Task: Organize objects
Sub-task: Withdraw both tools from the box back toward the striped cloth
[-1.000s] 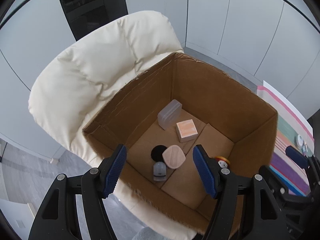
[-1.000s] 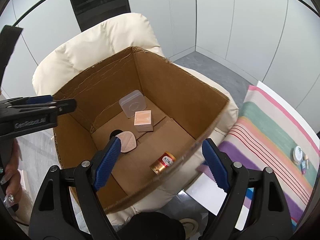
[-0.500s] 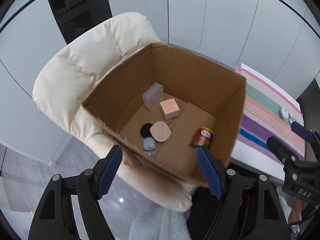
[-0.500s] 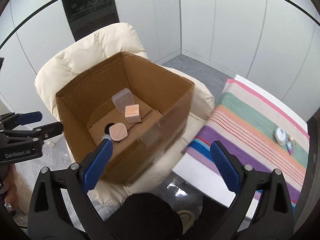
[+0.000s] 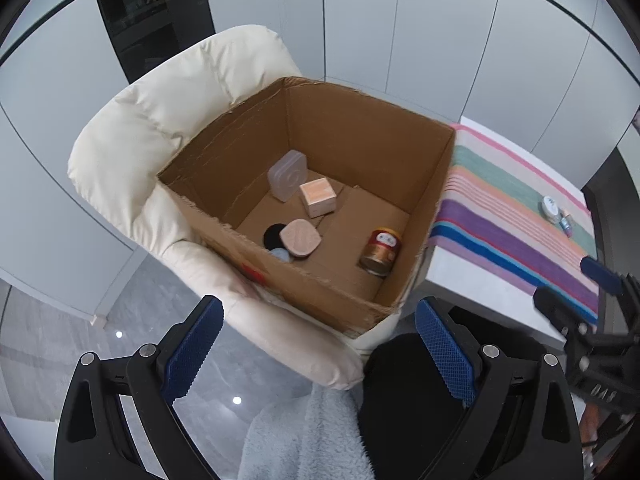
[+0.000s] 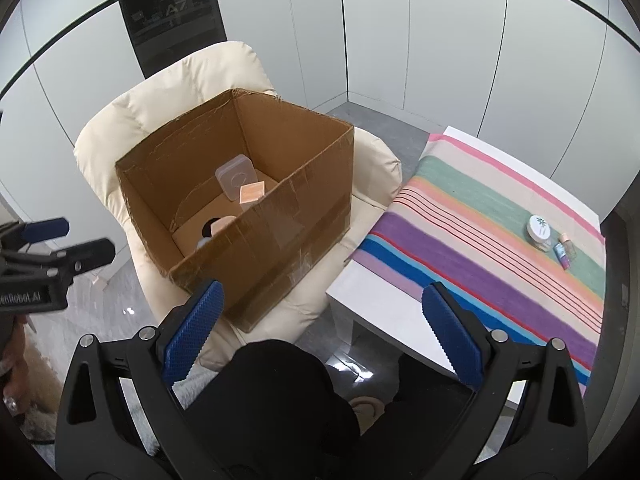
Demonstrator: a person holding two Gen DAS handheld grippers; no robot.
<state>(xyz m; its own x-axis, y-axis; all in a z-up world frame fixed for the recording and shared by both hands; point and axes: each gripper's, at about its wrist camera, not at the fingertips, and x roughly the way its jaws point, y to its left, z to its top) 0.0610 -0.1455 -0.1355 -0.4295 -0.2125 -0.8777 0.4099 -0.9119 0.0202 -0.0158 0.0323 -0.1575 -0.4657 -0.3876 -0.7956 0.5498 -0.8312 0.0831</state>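
An open cardboard box rests on a cream armchair. Inside lie a clear plastic case, a peach cube box, a pink compact over a black disc, a pale blue item and a gold-red can. My left gripper hangs before the box, its jaws still opening, with nothing between them. My right gripper stands open and empty between box and table. On the striped cloth sit a white jar and small bottles.
The white low table stands right of the armchair. White wall panels and a dark glass door close the back. A person's dark-clothed lap and a pale fleece lie below the grippers. Grey floor shows at left.
Both grippers have drawn back out of the box and shifted right, toward the table. Their jaws have spread wider. The can lies inside the box.
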